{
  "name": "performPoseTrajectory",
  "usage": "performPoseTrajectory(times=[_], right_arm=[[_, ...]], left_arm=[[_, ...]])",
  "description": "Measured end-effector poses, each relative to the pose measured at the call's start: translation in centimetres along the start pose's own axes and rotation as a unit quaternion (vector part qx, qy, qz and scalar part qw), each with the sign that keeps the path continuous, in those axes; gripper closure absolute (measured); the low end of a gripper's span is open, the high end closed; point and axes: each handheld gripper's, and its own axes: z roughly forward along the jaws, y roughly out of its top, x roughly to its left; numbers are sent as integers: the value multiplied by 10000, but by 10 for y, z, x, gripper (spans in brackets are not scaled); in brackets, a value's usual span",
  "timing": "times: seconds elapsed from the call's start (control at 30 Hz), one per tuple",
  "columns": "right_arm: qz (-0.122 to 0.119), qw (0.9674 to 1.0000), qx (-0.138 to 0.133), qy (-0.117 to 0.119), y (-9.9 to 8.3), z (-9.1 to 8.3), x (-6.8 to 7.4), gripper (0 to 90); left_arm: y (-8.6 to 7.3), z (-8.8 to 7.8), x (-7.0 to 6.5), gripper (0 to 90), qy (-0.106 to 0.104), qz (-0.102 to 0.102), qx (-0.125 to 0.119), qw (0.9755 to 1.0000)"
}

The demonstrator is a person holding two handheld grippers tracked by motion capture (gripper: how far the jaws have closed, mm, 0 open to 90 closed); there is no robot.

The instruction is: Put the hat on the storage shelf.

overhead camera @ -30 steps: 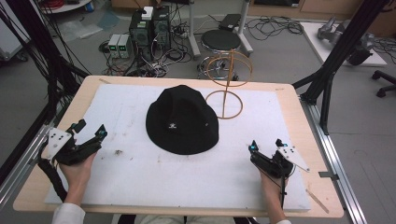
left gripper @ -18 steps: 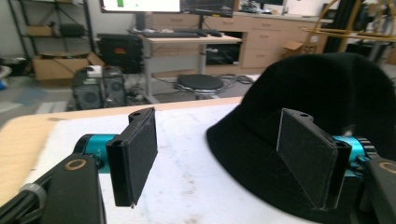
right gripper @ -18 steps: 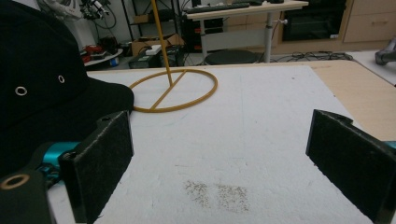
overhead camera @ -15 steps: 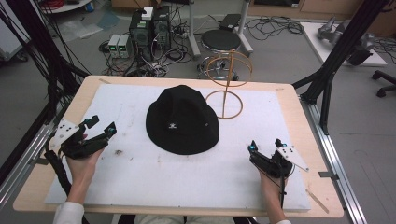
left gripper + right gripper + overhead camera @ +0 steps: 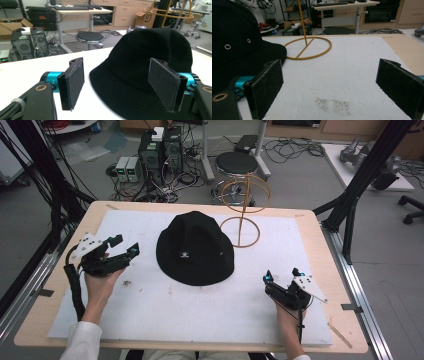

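While it sits over the white mat near the worktop's left edge, the left gripper (image 5: 123, 246) has its jaws spread wide with nothing between them, pointing toward the hat. Its own view shows flat black pads (image 5: 75, 81) with a fuzzy, felt-like face, set on turquoise metal barrels. The mat (image 5: 150, 305) is matte and slightly scuffed, laid over a pale wooden worktop (image 5: 332, 250). At the mat's middle lies a black bucket hat (image 5: 195, 248) (soft cloth, rounded crown, floppy brim, a small white emblem on the front). Just beside it, toward the far right corner, stands a thin yellow wire stand (image 5: 244, 215), a ring base and an upright rod carrying rings above. Near the front right corner, the right gripper (image 5: 283, 278) rests with its jaws likewise wide apart and empty.
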Motion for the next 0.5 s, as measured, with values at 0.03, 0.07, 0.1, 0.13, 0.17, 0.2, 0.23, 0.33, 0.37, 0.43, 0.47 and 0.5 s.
performPoseTrajectory(times=[0.03,0.07,0.1,0.13,0.17,0.2,0.23,0.33,0.37,0.43,0.47,0.5], right_arm=[[25,10000,7,7,0,-1,0,65],[24,10000,5,25,0,-1,0,65],[24,10000,5,25,0,-1,0,65],[21,10000,-6,36,0,-2,1,65],[21,10000,-6,36,0,-2,1,65],[-27,10000,-25,44,0,-1,1,66],[-37,10000,-17,55,0,-1,1,65],[-36,10000,-2,85,0,-1,2,66],[-36,10000,-2,85,0,-1,2,66],[-39,10000,-13,89,0,-1,2,66],[-32,9999,-8,106,0,-2,2,66],[-29,9999,-7,111,0,-2,2,65]], left_arm=[[1,4,-2,299,-14,15,27,10000],[2,9,-4,299,-45,28,57,10000],[2,13,-7,299,-69,27,83,9999],[2,17,-9,300,-97,45,125,9999],[3,21,-11,300,-115,57,164,9998],[3,25,-13,300,-156,71,205,9996],[3,27,-15,301,-190,84,231,9995],[3,35,-18,301,-251,103,322,9991],[3,37,-19,301,-267,92,329,9991],[5,41,-21,301,-281,113,358,9989],[5,43,-22,302,-290,114,367,9988],[6,44,-24,301,-290,119,387,9988]])
